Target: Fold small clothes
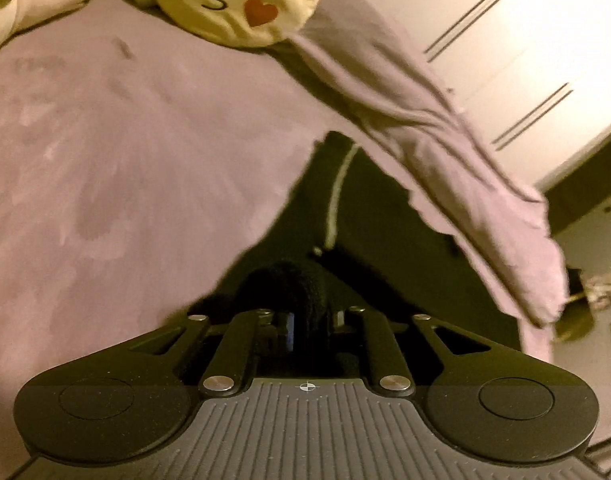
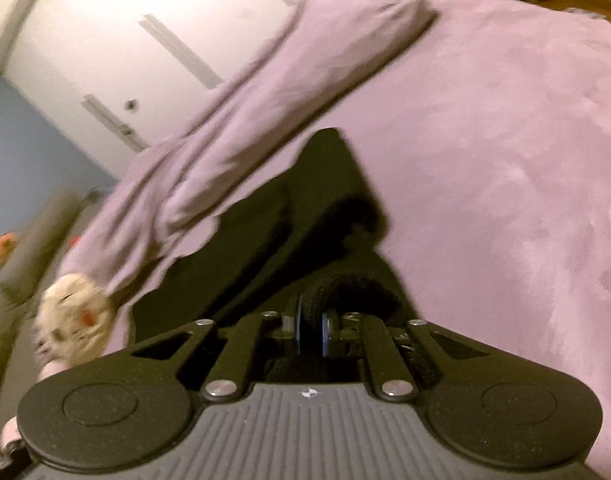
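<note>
While both grippers grip the same black garment, the views differ.
Left gripper (image 1: 307,322): fingers pinched together on a bunched edge of the black garment (image 1: 385,248).
Right gripper (image 2: 311,332): clamped on another bunched edge (image 2: 345,284).
Garment: stretched over the lilac blanket (image 1: 125,160).
Left view only: white stripe (image 1: 337,196), emoji cushion (image 1: 241,0).
Right view only: blue wall (image 2: 29,148).
Edge: rumpled blanket fold (image 2: 245,120) borders the garment; open blanket elsewhere.
</note>
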`<action>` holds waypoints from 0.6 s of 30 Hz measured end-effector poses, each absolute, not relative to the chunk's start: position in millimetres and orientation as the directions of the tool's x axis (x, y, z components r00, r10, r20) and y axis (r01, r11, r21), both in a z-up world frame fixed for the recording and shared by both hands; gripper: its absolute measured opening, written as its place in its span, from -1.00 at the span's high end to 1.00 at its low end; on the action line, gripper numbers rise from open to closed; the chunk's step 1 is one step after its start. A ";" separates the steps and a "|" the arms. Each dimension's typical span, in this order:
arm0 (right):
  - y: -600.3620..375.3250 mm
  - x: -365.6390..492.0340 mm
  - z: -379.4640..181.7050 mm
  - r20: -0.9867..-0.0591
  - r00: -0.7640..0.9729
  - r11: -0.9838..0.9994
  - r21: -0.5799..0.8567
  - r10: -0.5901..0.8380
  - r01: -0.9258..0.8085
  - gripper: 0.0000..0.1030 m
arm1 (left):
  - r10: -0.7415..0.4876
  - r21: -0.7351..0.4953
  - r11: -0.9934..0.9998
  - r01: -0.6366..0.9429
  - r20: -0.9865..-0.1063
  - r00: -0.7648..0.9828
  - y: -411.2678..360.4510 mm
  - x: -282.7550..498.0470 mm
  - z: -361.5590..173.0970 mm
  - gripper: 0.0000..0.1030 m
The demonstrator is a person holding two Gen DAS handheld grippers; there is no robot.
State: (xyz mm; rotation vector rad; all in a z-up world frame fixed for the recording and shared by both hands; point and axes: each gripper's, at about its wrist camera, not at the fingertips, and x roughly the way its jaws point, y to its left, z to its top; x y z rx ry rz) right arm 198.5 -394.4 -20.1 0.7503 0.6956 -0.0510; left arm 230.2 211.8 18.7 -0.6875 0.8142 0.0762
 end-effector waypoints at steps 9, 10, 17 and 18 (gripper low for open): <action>-392.0 173.5 -13.8 -0.622 0.782 0.907 0.346 0.031 0.239 -0.06 | -0.079 -0.335 0.915 -0.226 -0.698 0.712 210.5 222.0 13.4 -0.45; -389.5 170.4 -12.0 -0.629 0.776 0.919 0.325 0.035 0.222 -0.06 | -0.071 -0.313 0.927 -0.205 -0.685 0.725 211.9 217.1 15.1 -0.49; -341.6 142.7 5.9 -0.662 0.750 0.970 0.186 0.003 0.160 -0.06 | -0.177 -0.282 0.959 -0.039 -0.698 0.694 203.9 204.8 11.9 -0.60; -335.5 140.1 9.3 -0.660 0.751 0.973 0.174 0.002 0.149 -0.07 | -0.186 -0.285 0.958 -0.025 -0.687 0.702 204.7 200.1 12.8 -0.61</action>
